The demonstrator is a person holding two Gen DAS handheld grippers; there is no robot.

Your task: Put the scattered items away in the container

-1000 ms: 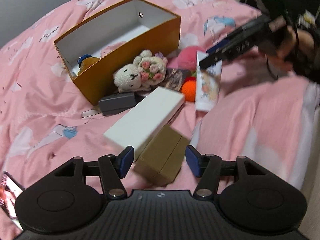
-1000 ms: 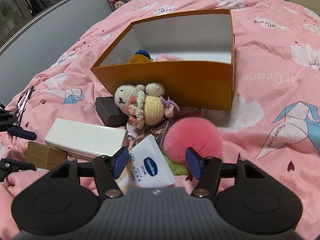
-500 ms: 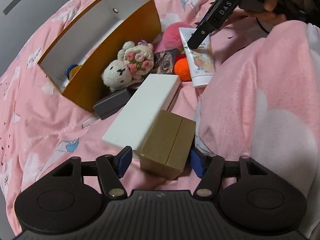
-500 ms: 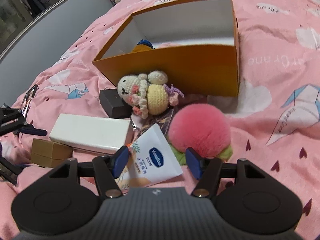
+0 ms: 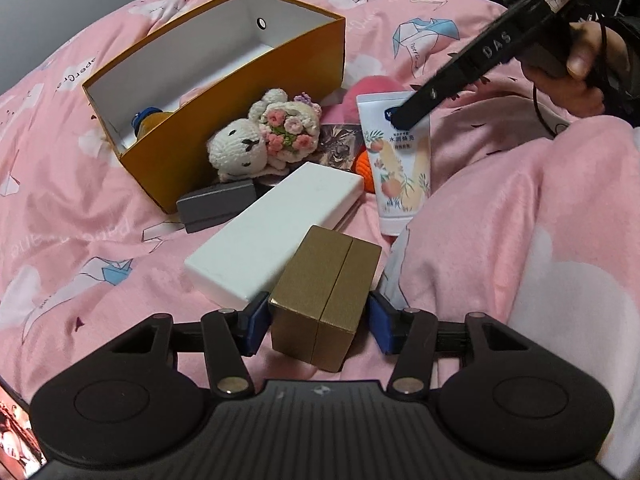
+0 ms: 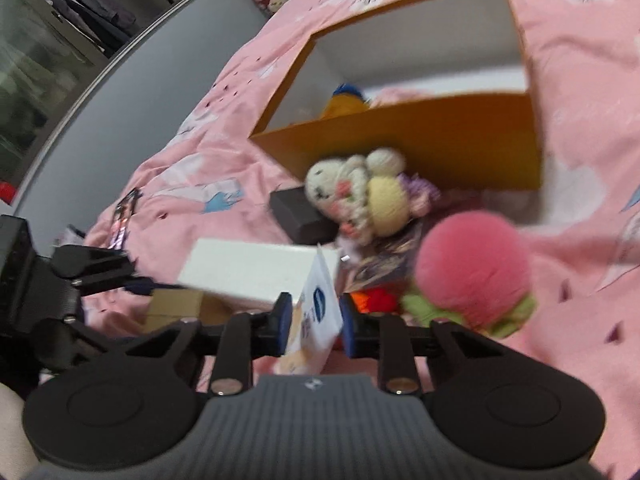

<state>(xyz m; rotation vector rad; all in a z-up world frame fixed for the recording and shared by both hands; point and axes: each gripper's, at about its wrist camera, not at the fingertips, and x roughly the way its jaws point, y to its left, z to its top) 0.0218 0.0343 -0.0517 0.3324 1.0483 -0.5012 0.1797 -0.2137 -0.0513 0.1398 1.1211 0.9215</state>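
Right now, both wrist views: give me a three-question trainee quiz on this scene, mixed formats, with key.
1. True or false: the orange box already holds at least one item.
2. What sits between the fingers of the right gripper? A) knitted toy B) cream tube C) white box
3. Fill in: the left gripper straddles the ___ box.

Key: 1 true, a yellow toy with a blue top lies inside. 2 B, the fingers have just closed on it. 3 gold; the fingers have been closing, the left one about touching, the right one still short.
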